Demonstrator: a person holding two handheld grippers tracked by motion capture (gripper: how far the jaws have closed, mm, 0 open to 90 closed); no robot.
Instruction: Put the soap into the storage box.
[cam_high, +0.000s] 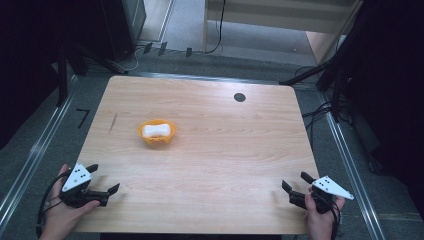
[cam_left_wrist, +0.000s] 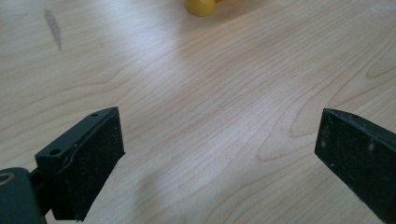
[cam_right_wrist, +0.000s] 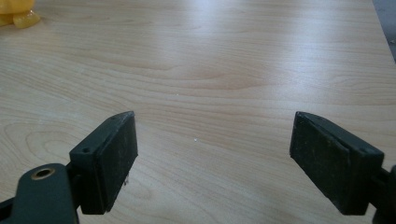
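Left gripper (cam_high: 105, 179) at the near left corner of the pale wooden table (cam_high: 225, 150), jaws spread wide, nothing between them. Farther in, left of centre: small orange plastic basket (cam_high: 157, 133) holding a white bone-shaped block (cam_high: 156, 130), well apart from both grippers. Right gripper (cam_high: 296, 182) at the near right edge, jaws likewise wide apart and empty.

Each black gripper (cam_high: 105, 180) bears a dotted white three-cornered plate and trailing cable

The high view looked down on the tabletop (cam_high: 210, 165); both tool views skimmed it low, sharing the orange bowl (cam_high: 157, 133).
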